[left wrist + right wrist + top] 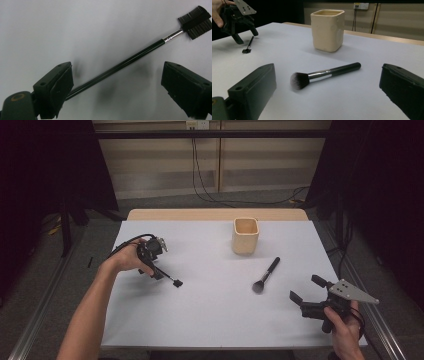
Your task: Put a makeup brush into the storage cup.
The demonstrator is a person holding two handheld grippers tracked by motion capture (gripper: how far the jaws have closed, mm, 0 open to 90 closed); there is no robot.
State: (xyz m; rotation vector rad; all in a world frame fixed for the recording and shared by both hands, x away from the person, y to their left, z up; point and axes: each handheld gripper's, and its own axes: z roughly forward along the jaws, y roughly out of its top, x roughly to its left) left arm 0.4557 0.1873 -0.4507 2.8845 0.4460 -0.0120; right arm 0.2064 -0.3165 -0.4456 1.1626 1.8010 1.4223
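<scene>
Your table [210, 320] carries a cream cup [245, 235] at the back. Your right gripper [306, 296] sits near the powder brush [266, 275], jaws wide apart. Your left gripper [159, 270] hovers over the small brow comb [140, 53], jaws apart, handle lying between them.

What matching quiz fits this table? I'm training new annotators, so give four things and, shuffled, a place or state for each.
Things:
1. cup
2. powder brush
3. comb brush
4. right claw

Places or states:
A. lies on the sheet between the open left claw's jaws
B. stands upright at the far middle of the table
C. open, held at the near right
D. lies on the sheet in front of the cup, bristles toward the person

Pairs: 1-B, 2-D, 3-A, 4-C
</scene>
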